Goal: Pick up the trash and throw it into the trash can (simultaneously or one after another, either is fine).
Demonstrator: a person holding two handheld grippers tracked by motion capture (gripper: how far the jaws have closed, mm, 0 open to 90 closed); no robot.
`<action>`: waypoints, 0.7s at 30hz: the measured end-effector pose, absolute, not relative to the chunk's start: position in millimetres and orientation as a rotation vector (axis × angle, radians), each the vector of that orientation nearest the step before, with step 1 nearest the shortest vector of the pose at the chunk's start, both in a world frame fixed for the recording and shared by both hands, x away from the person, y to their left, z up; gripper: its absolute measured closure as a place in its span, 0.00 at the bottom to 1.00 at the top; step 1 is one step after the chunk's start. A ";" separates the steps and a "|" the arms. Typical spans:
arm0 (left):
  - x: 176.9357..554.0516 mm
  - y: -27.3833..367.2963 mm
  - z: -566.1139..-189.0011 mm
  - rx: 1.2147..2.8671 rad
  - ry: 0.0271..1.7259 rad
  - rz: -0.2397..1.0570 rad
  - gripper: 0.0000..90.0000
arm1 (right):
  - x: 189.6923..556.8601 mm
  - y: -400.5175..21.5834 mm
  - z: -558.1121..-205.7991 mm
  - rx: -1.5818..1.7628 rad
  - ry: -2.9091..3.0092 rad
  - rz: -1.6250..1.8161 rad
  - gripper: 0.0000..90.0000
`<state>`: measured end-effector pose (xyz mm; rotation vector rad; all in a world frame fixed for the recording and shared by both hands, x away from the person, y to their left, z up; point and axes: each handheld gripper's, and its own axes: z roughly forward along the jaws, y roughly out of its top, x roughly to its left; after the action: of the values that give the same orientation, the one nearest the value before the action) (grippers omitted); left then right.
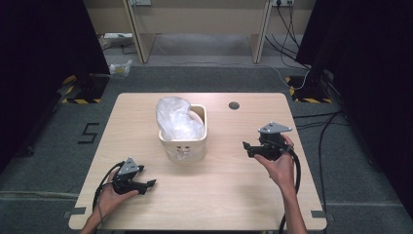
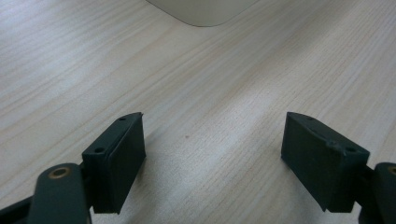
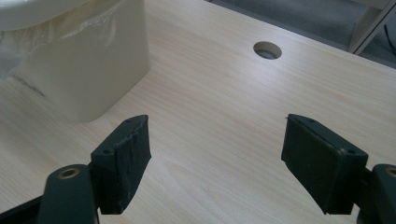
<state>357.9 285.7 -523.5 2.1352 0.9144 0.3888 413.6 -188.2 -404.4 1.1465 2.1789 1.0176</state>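
Just above the middle of the high view sits the small cream bin (image 1: 183, 141) on the table (image 1: 234, 195), with a clear plastic bag (image 1: 176, 117) bulging out of its top. My left gripper (image 1: 150, 184) rests at the lower left, jaws spread wide with nothing between them. My right gripper (image 1: 246, 146) hangs at the right of the bin, jaws wide too and empty. I judge the bag feather-light, limp and slippery; it will crumple and could tear if I pinch hard. The loose film along the rim looks like the best hold. The bin seems light, stiff plastic and may slide when I tug.
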 end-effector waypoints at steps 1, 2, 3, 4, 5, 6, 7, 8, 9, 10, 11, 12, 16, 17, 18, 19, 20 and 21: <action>357.9 285.8 -523.5 2.136 0.914 0.389 0.23 | 411.4 -189.2 -405.8 1.150 2.176 1.018 0.26; 357.9 285.8 -523.5 2.137 0.914 0.389 0.23 | 410.2 -189.5 -407.3 1.151 2.174 1.023 0.26; 357.9 285.7 -523.5 2.136 0.914 0.389 0.23 | 409.1 -189.9 -408.2 1.152 2.176 1.023 0.26; 357.9 285.7 -523.5 2.135 0.914 0.389 0.23 | 408.2 -190.0 -409.5 1.156 2.175 1.025 0.26; 357.9 285.7 -523.5 2.135 0.914 0.389 0.23 | 406.8 -190.6 -411.9 1.160 2.175 1.027 0.26; 357.9 285.7 -523.5 2.135 0.914 0.389 0.23 | 405.7 -190.9 -414.2 1.163 2.171 1.030 0.26; 357.9 285.7 -523.5 2.135 0.914 0.389 0.23 | 404.8 -191.2 -416.0 1.167 2.170 1.031 0.26; 357.9 285.7 -523.5 2.135 0.914 0.389 0.23 | 403.2 -191.4 -419.4 1.175 2.169 1.037 0.26; 357.9 285.8 -523.5 2.137 0.914 0.389 0.23 | 402.3 -191.6 -422.6 1.178 2.169 1.042 0.26; 357.9 285.7 -523.5 2.136 0.914 0.390 0.23 | 401.5 -191.8 -425.0 1.179 2.167 1.043 0.26; 357.9 285.7 -523.5 2.136 0.914 0.390 0.23 | 400.2 -192.2 -429.2 1.182 2.164 1.050 0.26; 357.9 285.7 -523.5 2.137 0.914 0.390 0.23 | 399.2 -192.1 -431.8 1.191 2.160 1.052 0.26; 357.9 285.7 -523.5 2.135 0.914 0.389 0.23 | 394.6 -192.9 -444.8 1.211 2.161 1.060 0.26; 357.9 285.7 -523.5 2.136 0.914 0.389 0.23 | 393.8 -193.2 -447.4 1.213 2.169 1.051 0.26; 357.9 285.7 -523.5 2.136 0.914 0.390 0.23 | 393.1 -193.7 -449.6 1.218 2.171 1.051 0.26; 357.9 285.7 -523.5 2.137 0.914 0.390 0.23 | 391.8 -194.5 -451.6 1.226 2.162 1.055 0.26; 357.9 285.7 -523.5 2.137 0.914 0.390 0.23 | 390.9 -195.0 -452.6 1.227 2.160 1.056 0.26; 357.9 285.7 -523.5 2.137 0.913 0.390 0.23 | 389.8 -195.2 -454.1 1.230 2.157 1.053 0.26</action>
<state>357.9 285.7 -523.5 2.1367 0.9134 0.3899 389.8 -195.2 -454.1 1.2302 2.1574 1.0533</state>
